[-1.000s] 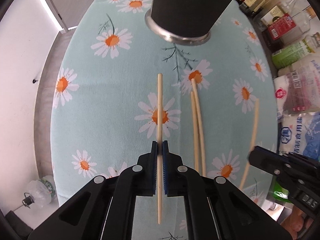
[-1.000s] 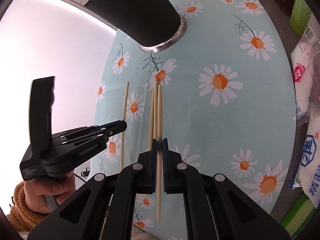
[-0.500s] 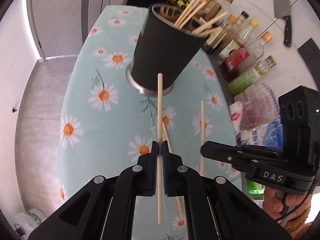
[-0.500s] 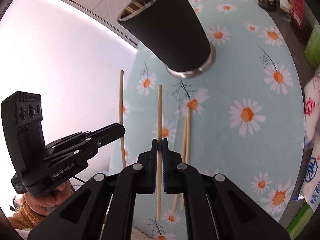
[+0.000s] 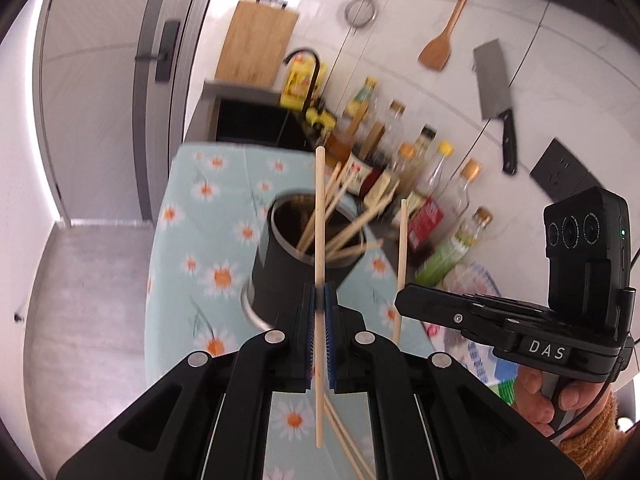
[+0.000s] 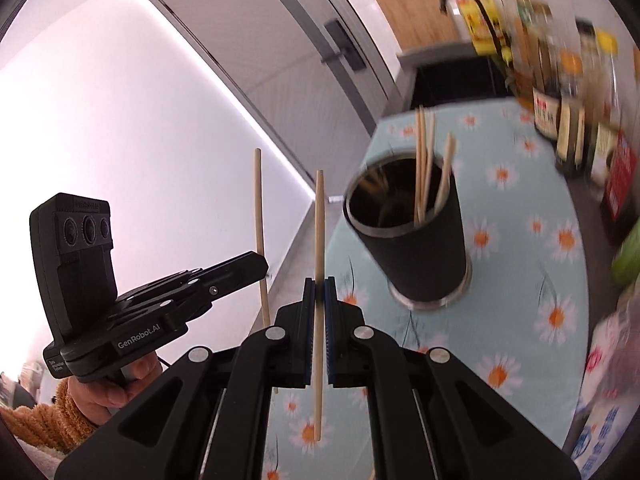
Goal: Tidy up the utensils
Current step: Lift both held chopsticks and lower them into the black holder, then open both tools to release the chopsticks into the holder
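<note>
My left gripper [image 5: 319,294] is shut on a wooden chopstick [image 5: 319,216] held upright, in front of and above a black cup [image 5: 280,276] with several chopsticks in it. My right gripper [image 6: 319,286] is shut on another chopstick [image 6: 319,232], left of the same black cup [image 6: 416,248]. Each gripper shows in the other's view: the right one [image 5: 404,300] with its chopstick [image 5: 401,252], the left one [image 6: 260,266] with its chopstick [image 6: 259,208]. Two chopsticks [image 5: 348,444] still lie on the daisy tablecloth [image 5: 180,216].
Sauce bottles [image 5: 424,184] line the table's right edge, with bagged goods [image 6: 612,360] nearer. A cleaver [image 5: 496,96], a wooden spatula [image 5: 440,36] and a cutting board [image 5: 256,44] are at the far wall. The table's left edge drops to the floor [image 5: 88,280].
Both grippers have lifted their chopsticks off the cloth and tilted up, so the cup's open top and the far wall now show. Both stay shut.
</note>
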`<act>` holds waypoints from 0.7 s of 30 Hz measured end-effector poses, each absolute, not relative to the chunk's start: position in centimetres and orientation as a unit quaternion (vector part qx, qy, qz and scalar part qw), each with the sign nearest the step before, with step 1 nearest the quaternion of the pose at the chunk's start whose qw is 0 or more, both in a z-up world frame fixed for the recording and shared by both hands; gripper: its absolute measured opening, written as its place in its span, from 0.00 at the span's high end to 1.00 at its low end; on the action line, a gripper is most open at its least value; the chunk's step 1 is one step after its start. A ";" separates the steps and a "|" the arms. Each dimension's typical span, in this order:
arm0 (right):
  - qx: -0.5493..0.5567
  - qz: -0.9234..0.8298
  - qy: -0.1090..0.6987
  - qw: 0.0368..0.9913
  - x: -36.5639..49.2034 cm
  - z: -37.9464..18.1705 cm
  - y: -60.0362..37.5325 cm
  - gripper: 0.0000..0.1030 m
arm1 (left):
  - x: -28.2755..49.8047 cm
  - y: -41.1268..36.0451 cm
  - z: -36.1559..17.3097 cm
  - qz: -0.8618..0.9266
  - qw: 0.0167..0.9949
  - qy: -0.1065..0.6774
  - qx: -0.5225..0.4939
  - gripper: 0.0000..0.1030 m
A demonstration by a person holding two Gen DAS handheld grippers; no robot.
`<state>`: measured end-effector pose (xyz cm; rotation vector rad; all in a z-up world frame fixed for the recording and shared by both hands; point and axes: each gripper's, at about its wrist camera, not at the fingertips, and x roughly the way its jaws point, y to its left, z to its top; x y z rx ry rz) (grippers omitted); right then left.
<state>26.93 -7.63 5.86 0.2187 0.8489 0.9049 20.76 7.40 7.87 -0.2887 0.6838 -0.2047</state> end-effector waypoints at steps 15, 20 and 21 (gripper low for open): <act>0.113 0.412 0.221 0.877 31.1 13.7 -8.2 0.94 | 24.8 7.1 12.2 -0.095 0.975 0.171 -0.105 0.96; 0.110 0.392 0.187 0.894 32.4 14.2 -8.3 0.94 | 25.5 6.6 12.4 -0.093 0.983 0.131 -0.088 0.96; 0.108 0.391 0.186 0.895 32.8 14.1 -8.2 0.94 | 25.8 6.5 12.4 -0.092 0.984 0.123 -0.087 0.96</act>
